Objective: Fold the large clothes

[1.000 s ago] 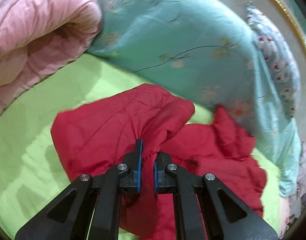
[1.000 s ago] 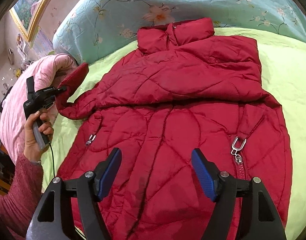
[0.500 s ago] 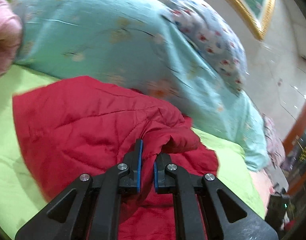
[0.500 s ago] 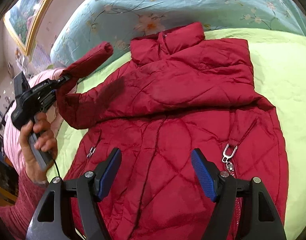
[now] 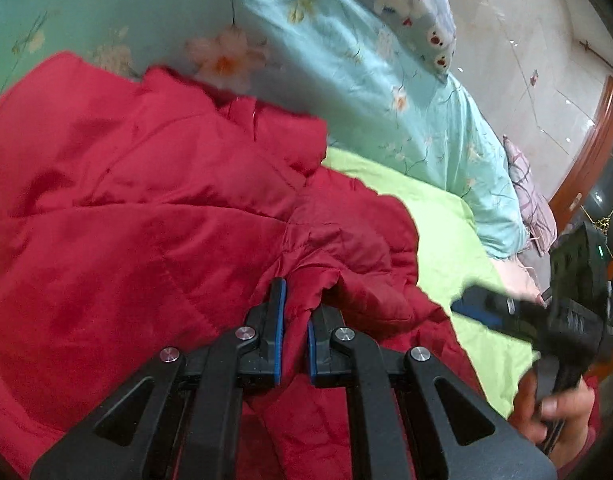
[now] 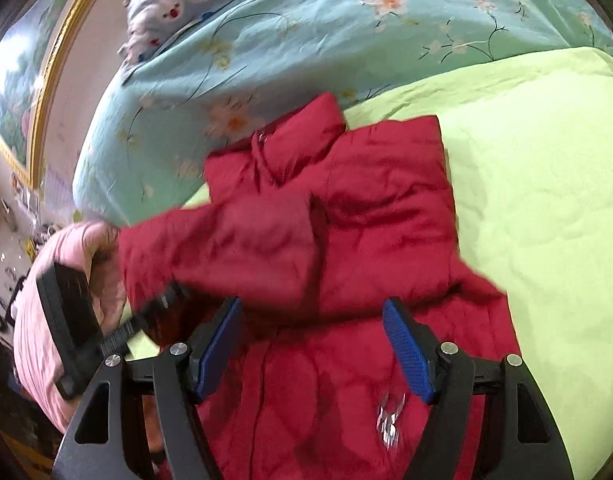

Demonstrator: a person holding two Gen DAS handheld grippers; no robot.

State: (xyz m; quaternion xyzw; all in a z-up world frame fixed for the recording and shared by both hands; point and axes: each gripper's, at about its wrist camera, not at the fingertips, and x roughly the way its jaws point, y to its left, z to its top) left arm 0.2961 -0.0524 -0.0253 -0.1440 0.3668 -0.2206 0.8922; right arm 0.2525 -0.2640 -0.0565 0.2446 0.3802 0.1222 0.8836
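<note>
- My left gripper [image 5: 294, 312] is clamped on a fold of the red quilted jacket's sleeve [image 5: 326, 284], the cloth pinched between its blue pads.
- My right gripper [image 6: 312, 346] hangs just above the jacket's lower front with its jaws wide apart, gripping nothing.
- The red quilted jacket [image 6: 386, 208] lies spread on the lime-green bedsheet [image 6: 538, 184], collar [image 6: 302, 140] at the far end; the sleeve [image 6: 234, 248] I hold is laid across the jacket's chest.
- A metal zip pull [image 6: 388, 420] shows on the jacket's front just beside my right gripper, blurred.
- Left of the jacket sits a rolled pink blanket [image 6: 38, 340].
- Beyond the collar lies a turquoise floral duvet [image 6: 346, 32], and past that a cartoon-print pillow [image 6: 178, 4].
</note>
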